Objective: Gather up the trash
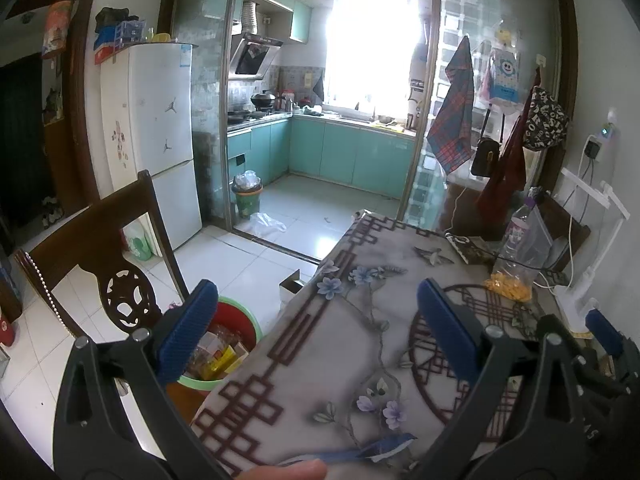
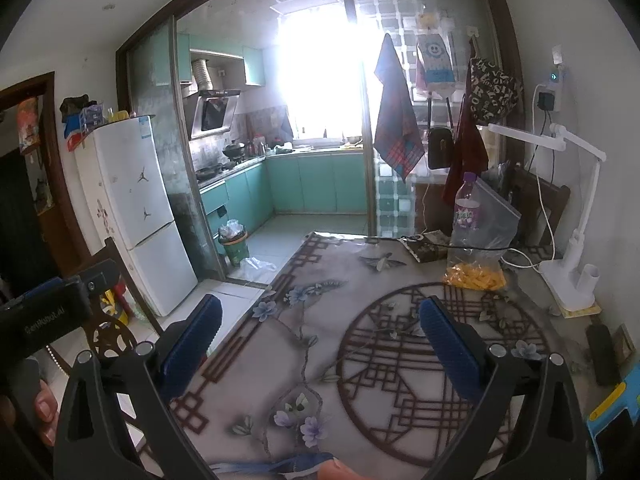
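My left gripper [image 1: 316, 332] is open and empty, held above the left edge of the table [image 1: 340, 344] with the floral cloth. Below its left finger a green-rimmed red trash bin [image 1: 236, 344] stands on the floor, filled with wrappers. My right gripper [image 2: 320, 340] is open and empty above the middle of the table [image 2: 320, 320]. On the far right of the table lie a clear bag with yellow pieces [image 1: 516, 276] [image 2: 476, 268], a plastic bottle [image 1: 516, 232] [image 2: 466, 204] and a dark packet [image 2: 426, 248]. The right gripper's blue fingertip [image 1: 604, 330] shows in the left wrist view.
A dark wooden chair [image 1: 108, 248] stands left of the table, next to the bin. A white desk lamp [image 2: 572, 272] with cables stands at the table's right edge. A white fridge [image 1: 160, 140], a small green kitchen bin [image 1: 248, 196] and a small box on the floor [image 1: 292, 284] are beyond.
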Motion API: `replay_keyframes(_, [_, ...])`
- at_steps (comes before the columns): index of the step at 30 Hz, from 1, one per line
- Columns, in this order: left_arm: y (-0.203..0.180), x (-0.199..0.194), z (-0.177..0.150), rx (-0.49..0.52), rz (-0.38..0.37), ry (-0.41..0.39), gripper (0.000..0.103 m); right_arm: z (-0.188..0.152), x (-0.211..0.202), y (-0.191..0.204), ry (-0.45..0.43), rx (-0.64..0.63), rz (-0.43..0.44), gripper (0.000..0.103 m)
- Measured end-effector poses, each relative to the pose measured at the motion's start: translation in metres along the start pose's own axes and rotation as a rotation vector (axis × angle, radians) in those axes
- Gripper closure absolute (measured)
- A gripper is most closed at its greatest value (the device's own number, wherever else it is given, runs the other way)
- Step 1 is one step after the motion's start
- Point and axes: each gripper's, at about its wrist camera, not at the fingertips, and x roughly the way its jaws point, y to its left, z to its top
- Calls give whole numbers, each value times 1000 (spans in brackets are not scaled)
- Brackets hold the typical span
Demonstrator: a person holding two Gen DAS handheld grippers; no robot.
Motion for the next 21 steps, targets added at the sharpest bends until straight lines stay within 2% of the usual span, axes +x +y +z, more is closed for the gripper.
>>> replay_keyframes(21, [-7,-2,-1,14,1,6,5,-1,-1,-4,12,3,4,7])
